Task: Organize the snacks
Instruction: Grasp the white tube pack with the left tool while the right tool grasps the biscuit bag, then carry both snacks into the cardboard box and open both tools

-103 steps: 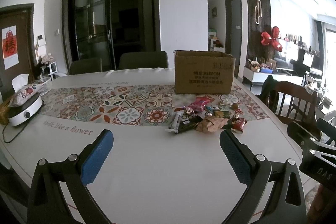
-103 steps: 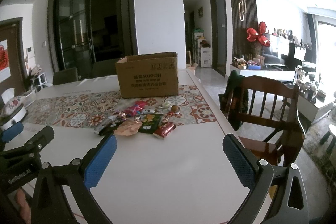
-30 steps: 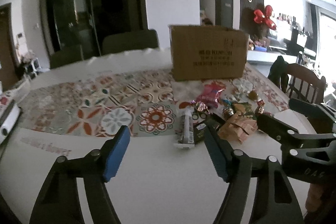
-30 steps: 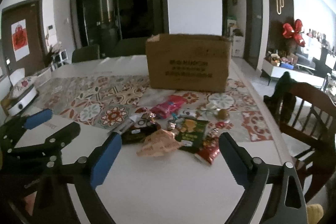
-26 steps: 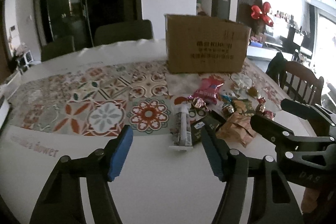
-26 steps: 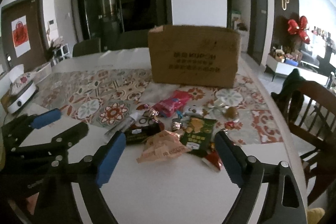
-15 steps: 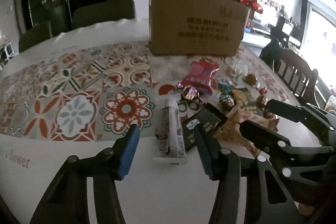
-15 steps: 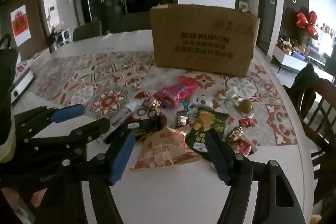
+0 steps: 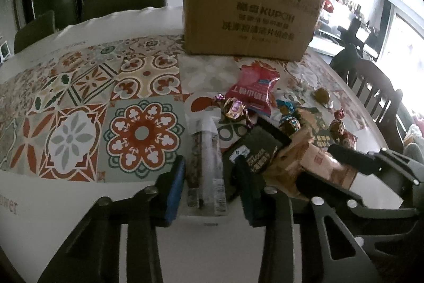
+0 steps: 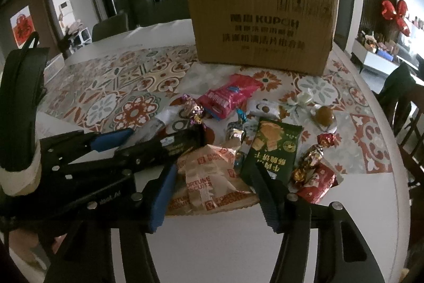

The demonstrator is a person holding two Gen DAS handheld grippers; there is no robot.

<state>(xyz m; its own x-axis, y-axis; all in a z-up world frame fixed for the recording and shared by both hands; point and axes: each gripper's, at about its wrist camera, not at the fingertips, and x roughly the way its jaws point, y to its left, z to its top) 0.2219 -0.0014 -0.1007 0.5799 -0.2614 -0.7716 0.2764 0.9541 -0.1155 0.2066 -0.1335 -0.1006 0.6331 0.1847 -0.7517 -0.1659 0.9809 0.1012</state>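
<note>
Broadly, a white round table with a patterned tile-print runner carries a brown cardboard box at the far side, upright and open-topped, with the snack pile loose on the near side of it.

Snacks, large to small: a tan crinkled Fortune Biscuits bag, a dark green flat biscuit packet, a pink-red pillow pack nearest the box, a black flat packet, a long clear-wrapped bar, then foil-twisted sweets — none yet in the box.

Left gripper — blue-padded jaws closing, straddling the near end of the clear-wrapped bar. The bar's long axis runs straight away from the gripper toward the box, so the pads come at its long sides. Pads appear just short of the wrapper; contact not clear, and the right-hand pad sits against the black packet's edge.

Right gripper — jaws closing around the near part of the tan bag, which lies directly ahead and wider than the gap; pads look beside it, not yet pressing.

Judgement: each hand is nearer its own item — left on the bar, right on the bag. The box lies beyond both, so the carry runs forward over the pile.
</note>
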